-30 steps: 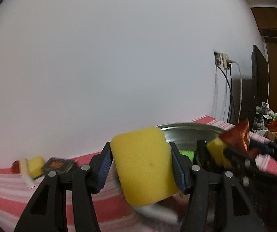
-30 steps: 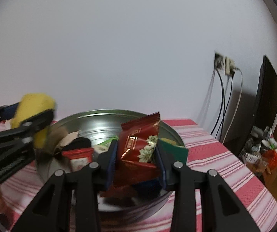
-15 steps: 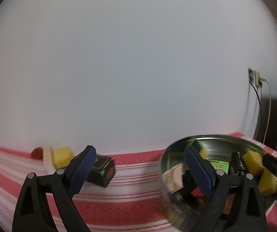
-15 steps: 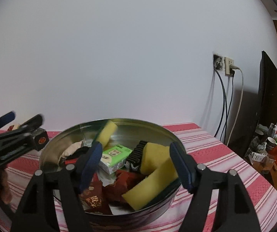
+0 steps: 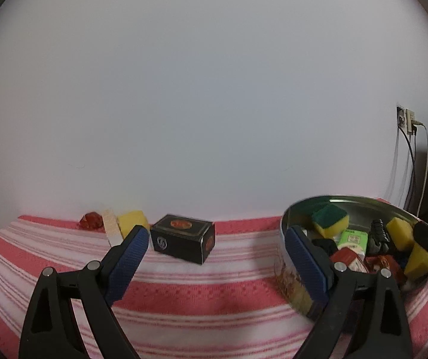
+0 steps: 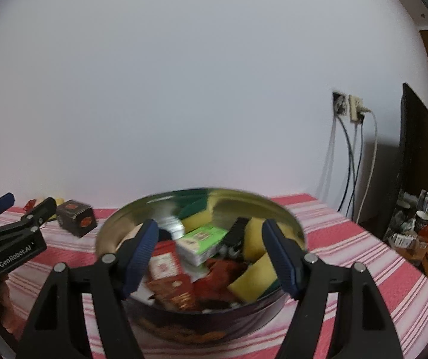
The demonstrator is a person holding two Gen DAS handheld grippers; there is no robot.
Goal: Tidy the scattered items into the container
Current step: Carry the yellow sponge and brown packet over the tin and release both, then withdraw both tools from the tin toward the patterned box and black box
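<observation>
Left wrist: black box (image 5: 183, 237) beyond empty jaws.

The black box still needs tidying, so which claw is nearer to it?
Left. The left claw is open and aimed at the black box, just short of it. The right claw hangs open over the tin, farther away.

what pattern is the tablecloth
Red and white stripes on the tablecloth, clearest in the left wrist view.

Red-and-white striped tablecloth (image 5: 202, 296), wall sockets (image 6: 348, 106) with hanging cables (image 6: 351, 161), dark monitor (image 6: 417, 155)
</observation>
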